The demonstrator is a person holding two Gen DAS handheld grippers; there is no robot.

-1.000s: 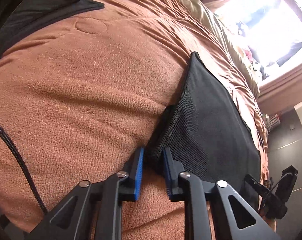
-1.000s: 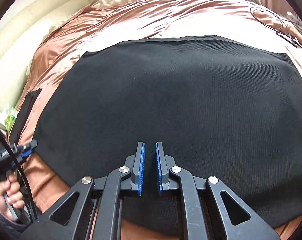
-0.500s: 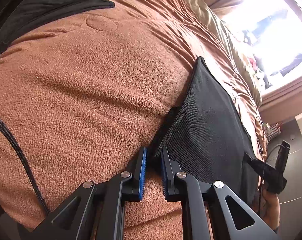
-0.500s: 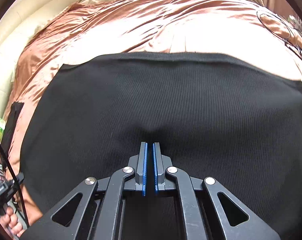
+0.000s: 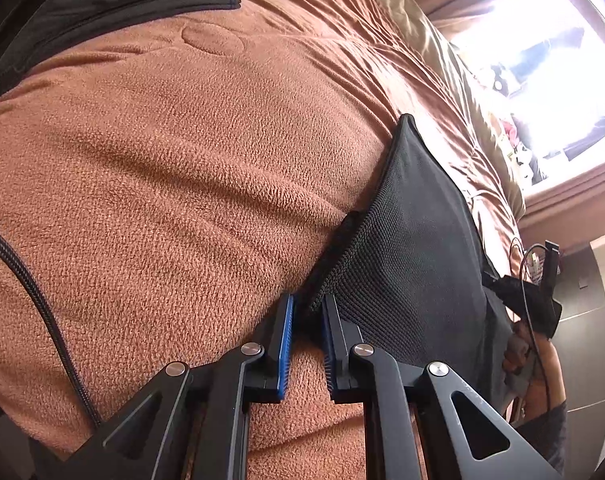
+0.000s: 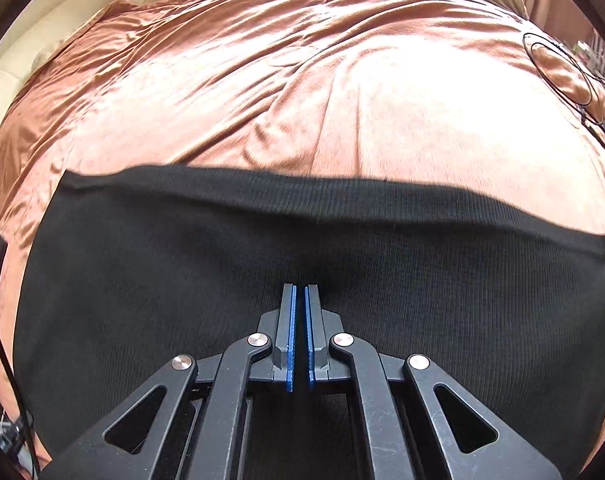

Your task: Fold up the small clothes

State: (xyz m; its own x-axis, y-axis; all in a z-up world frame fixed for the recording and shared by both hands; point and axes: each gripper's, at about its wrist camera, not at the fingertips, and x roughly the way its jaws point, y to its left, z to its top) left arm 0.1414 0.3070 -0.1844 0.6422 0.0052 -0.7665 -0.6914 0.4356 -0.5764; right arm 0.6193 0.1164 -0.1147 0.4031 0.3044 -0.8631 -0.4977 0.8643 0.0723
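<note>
Left gripper: fingers slightly apart, bracketing a corner of the black garment. Right gripper: fingers pressed together, pinching a fold of the garment, which lay flat on the brown blanket.

The left gripper is low and points forward, and its blue-padded jaws stand a little apart. The right gripper also points forward, its jaws almost pressed together with only a thin slit between them.
</note>
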